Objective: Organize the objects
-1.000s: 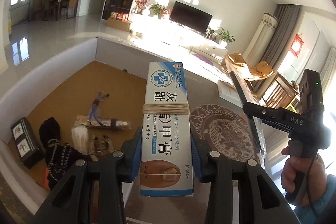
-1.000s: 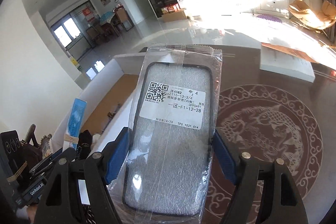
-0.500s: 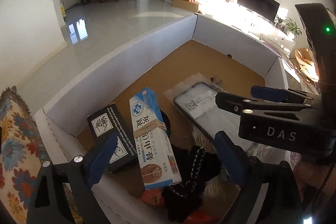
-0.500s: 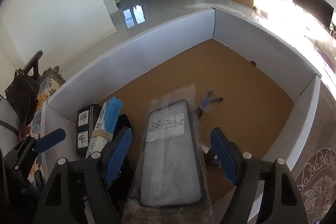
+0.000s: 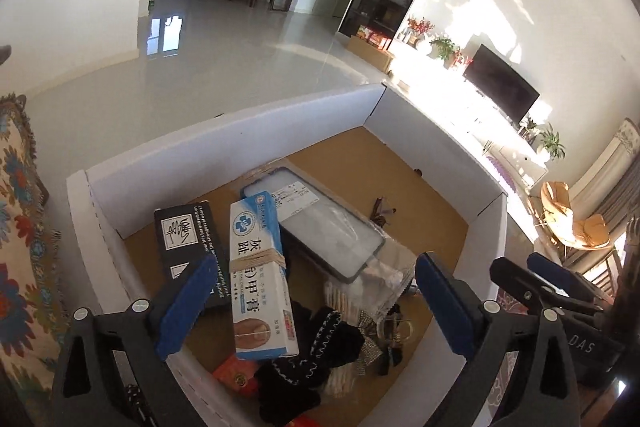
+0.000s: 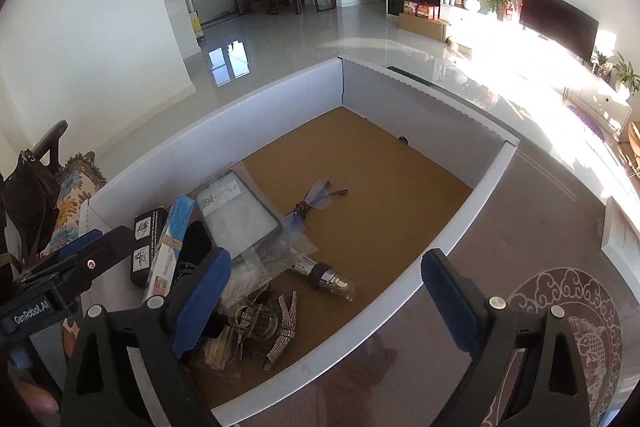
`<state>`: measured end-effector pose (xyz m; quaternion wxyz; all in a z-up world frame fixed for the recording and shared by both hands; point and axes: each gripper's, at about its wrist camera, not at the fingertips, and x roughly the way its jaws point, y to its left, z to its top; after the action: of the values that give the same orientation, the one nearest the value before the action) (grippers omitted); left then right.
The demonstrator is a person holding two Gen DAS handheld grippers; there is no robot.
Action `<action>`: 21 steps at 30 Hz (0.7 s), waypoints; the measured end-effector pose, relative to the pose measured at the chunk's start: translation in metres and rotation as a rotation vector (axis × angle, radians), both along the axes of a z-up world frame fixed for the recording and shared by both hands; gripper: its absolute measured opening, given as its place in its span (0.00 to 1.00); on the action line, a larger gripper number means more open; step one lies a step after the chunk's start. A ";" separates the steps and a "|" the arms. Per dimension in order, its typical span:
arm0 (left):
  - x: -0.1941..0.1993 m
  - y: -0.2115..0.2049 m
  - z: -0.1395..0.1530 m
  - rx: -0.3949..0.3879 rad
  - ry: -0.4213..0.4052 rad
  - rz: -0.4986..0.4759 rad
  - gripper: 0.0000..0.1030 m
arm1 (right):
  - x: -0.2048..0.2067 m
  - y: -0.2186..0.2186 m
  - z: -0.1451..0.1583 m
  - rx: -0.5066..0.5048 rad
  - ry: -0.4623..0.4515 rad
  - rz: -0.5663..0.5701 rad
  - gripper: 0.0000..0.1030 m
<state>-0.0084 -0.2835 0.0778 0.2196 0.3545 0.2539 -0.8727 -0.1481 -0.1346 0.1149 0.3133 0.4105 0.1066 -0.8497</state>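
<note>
A sunlit living room lay behind the white box (image 6: 452,239). The cream carton (image 5: 258,275) and bagged phone case (image 5: 320,223) lay inside; both the left gripper (image 5: 312,307) and the right gripper (image 6: 326,303) gaped empty, placing apparently done.

Left gripper (image 5: 316,301) spread wide and empty above white box (image 5: 240,135); inside, nail-cream carton (image 5: 260,267) leaning over black box (image 5: 186,239), beside bagged phone case (image 5: 320,223).

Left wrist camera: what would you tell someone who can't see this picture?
The open left gripper hangs over a white cardboard box holding a blue-and-white cream carton, a bagged phone case, a black box and dark gloves. A sunny living room lies behind.
</note>
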 end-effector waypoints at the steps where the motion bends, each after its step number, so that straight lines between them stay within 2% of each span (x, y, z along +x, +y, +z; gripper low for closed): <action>1: -0.008 0.001 0.000 -0.037 -0.045 -0.021 0.98 | 0.002 -0.002 0.001 0.004 0.003 0.005 0.94; 4: -0.017 0.006 -0.001 -0.145 -0.168 -0.032 0.98 | 0.007 -0.009 0.001 0.026 0.015 0.023 0.94; 8: -0.021 0.017 0.006 -0.250 -0.185 -0.069 0.98 | 0.015 -0.020 0.001 0.054 0.041 0.054 0.94; 11: -0.019 0.022 0.010 -0.299 -0.184 -0.074 0.98 | 0.018 -0.023 -0.002 0.075 0.061 0.064 0.94; 14: -0.016 0.028 0.013 -0.377 -0.191 -0.049 0.98 | 0.019 -0.023 -0.003 0.080 0.064 0.063 0.94; 16: -0.013 0.031 0.015 -0.435 -0.225 -0.008 0.98 | 0.018 -0.022 -0.005 0.076 0.059 0.059 0.94; 18: -0.013 0.031 0.015 -0.420 -0.248 -0.023 0.98 | 0.017 -0.021 -0.006 0.072 0.053 0.054 0.94; 21: -0.012 0.028 0.013 -0.337 -0.229 -0.057 0.97 | 0.015 -0.021 -0.006 0.065 0.048 0.047 0.94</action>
<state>-0.0204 -0.2552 0.0908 0.2785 0.4166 0.0675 -0.8628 -0.1332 -0.1553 0.1090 0.3171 0.3975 0.1514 -0.8476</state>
